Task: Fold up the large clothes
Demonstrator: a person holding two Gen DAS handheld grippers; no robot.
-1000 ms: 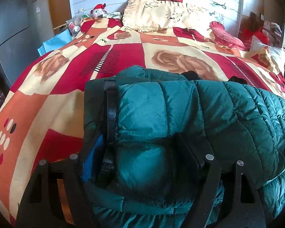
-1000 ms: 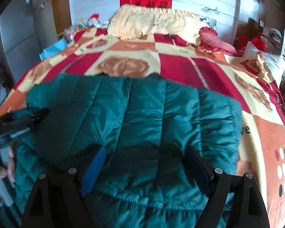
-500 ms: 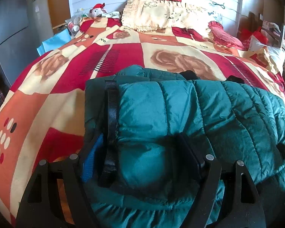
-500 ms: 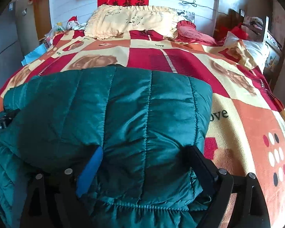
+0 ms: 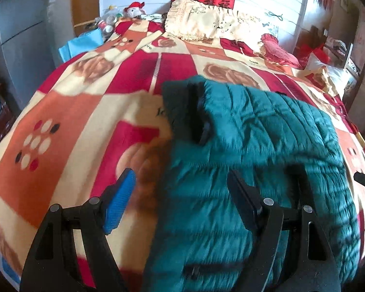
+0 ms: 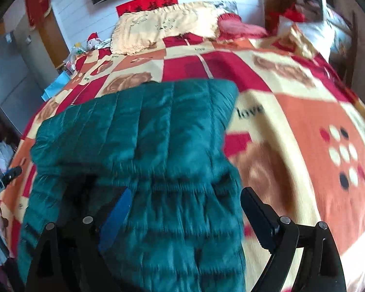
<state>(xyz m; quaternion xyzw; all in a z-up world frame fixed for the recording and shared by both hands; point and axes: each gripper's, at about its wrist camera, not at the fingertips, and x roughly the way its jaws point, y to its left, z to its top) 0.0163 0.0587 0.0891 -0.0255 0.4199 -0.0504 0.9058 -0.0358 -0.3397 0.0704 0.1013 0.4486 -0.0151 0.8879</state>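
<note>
A dark green quilted puffer jacket point(image 5: 267, 146) lies folded on the bed; it also shows in the right wrist view point(image 6: 146, 133). Its black zipper edge point(image 5: 199, 114) runs along the far left corner. My left gripper point(image 5: 180, 202) is open and empty, raised above the jacket's left edge, with the blue-padded finger over the blanket. My right gripper point(image 6: 185, 214) is open and empty above the jacket's right near edge. The jacket's near hem hangs toward me.
A red, orange and cream patterned blanket point(image 5: 73, 133) covers the bed point(image 6: 316, 133). A cream pillow point(image 5: 206, 22) and a red cushion point(image 5: 279, 51) lie at the head. A grey cabinet point(image 5: 19, 36) stands left. Blue items point(image 5: 82, 43) sit by the bed's left side.
Both grippers let go of the jacket and pulled back and up, the left drifting left and the right drifting right. The jacket now lies released on the bed.
</note>
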